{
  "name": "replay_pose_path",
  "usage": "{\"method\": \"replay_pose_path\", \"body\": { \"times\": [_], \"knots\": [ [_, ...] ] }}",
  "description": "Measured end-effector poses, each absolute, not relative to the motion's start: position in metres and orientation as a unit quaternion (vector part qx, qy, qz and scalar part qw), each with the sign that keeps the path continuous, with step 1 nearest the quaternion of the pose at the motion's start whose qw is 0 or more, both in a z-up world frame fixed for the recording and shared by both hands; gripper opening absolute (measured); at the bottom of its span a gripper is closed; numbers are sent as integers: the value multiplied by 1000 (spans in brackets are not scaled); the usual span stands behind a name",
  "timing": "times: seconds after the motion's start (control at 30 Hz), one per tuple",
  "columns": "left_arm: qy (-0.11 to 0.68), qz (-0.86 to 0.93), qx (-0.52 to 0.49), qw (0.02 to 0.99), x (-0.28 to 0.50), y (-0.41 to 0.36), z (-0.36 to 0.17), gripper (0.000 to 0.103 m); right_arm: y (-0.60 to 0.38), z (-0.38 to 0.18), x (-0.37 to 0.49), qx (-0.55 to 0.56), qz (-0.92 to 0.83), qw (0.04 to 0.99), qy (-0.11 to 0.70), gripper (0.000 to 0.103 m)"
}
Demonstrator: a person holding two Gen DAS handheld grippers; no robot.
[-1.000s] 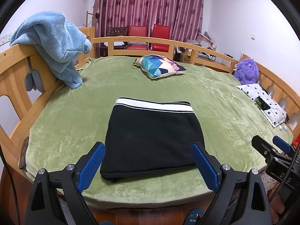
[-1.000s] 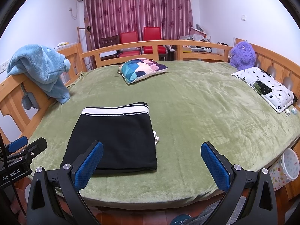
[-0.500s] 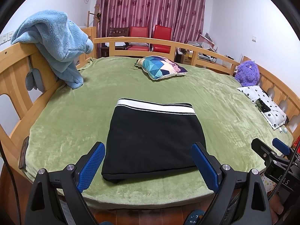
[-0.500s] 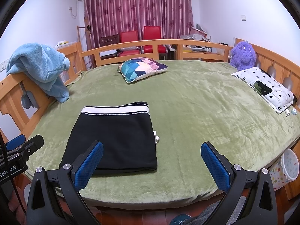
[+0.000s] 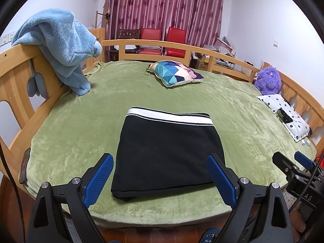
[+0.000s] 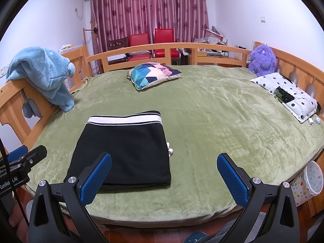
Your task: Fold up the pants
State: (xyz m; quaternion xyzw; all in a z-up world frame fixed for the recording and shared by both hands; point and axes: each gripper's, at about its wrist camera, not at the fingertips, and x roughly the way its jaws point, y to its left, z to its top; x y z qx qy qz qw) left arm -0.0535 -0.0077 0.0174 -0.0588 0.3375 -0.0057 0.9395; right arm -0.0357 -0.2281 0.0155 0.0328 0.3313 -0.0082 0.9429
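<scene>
Folded pants [image 5: 169, 151] lie flat on the green blanket [image 5: 232, 109], waistband at the far end, directly ahead of the left gripper [image 5: 160, 179]. The right gripper [image 6: 164, 179] sits rightward. Both grippers gape empty.

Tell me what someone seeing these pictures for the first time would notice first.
The eye goes first to the black pants, folded into a neat rectangle with a white waistband, lying near the front edge of the green bed cover. Next come the blue-padded fingers of the open left hand-held gripper in the foreground, and the fluffy blue blanket draped over the wooden rail at the left.
</scene>
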Motion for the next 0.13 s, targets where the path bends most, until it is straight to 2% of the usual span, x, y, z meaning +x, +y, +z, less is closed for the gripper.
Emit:
{"method": "replay_pose_path", "body": {
  "times": [0.13],
  "knots": [
    [337, -7, -62, 939, -47, -5, 16, 94, -226, 13, -30, 33, -9, 942, 334, 102]
  ]
}}
